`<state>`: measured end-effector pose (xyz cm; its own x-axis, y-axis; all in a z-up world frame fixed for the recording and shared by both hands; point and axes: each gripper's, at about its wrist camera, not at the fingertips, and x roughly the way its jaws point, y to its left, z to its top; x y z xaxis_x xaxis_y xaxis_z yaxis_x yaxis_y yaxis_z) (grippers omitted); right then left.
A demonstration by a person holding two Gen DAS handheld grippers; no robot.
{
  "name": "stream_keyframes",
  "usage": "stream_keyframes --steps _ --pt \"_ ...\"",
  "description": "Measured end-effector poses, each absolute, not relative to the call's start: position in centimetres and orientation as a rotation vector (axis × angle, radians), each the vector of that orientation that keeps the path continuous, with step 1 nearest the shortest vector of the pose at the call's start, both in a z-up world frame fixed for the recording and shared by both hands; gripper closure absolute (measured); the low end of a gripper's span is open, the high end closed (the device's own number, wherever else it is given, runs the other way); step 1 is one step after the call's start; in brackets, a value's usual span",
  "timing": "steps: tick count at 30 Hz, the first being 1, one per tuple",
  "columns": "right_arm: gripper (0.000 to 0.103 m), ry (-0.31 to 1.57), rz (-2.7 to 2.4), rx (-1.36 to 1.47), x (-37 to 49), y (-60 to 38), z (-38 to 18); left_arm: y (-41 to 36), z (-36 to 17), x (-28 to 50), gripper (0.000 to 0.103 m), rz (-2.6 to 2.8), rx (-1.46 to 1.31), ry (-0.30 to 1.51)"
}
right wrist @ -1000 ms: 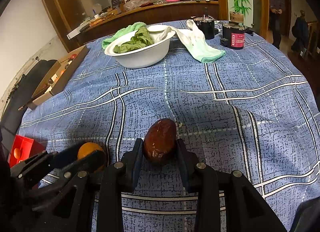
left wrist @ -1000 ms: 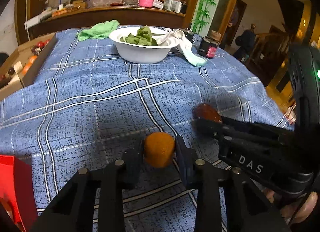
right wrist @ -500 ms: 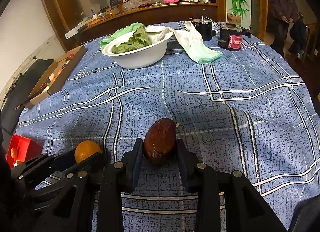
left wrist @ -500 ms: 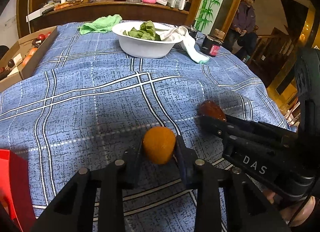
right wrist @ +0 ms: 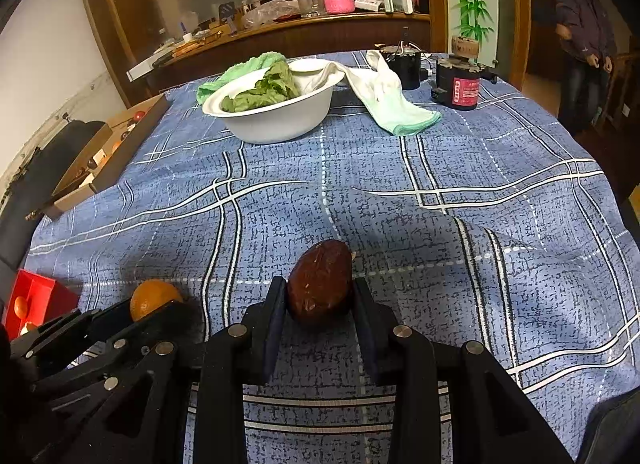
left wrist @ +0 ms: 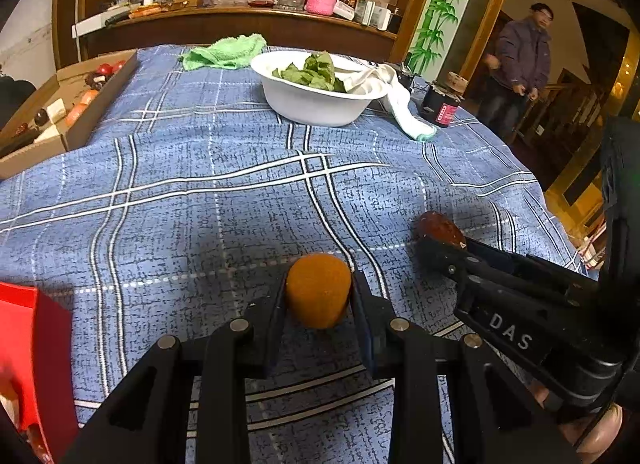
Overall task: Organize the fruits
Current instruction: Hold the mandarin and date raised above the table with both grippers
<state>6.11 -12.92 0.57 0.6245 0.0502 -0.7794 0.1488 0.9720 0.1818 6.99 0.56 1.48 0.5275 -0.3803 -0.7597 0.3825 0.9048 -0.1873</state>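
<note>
My left gripper is shut on a small orange, held just above the blue plaid tablecloth. My right gripper is shut on a dark brown oval fruit, also over the cloth. In the left wrist view the right gripper with the brown fruit reaches in from the right. In the right wrist view the left gripper and the orange show at lower left. A red box stands at the near left edge.
A white bowl of green leaves stands at the far middle, a white cloth draped over its rim. A green towel, a dark jar and a cardboard box of fruits lie around it. A person stands beyond the table.
Both grippers keep their fruits and stay in place. The person in the background has walked nearer to the table.
</note>
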Motion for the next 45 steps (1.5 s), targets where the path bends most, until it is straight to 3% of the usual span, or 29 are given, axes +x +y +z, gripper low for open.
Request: stream_keyframes --steps 21,45 --pt "0.068 0.802 0.005 0.25 -5.1 -9.2 7.3 5.6 9.4 -7.5 0.073 -0.483 -0.026 0.736" --pt "0.067 0.739 0.086 0.174 -12.5 -1.8 8.7 12.8 10.5 -14.0 0.073 -0.321 -0.037 0.666"
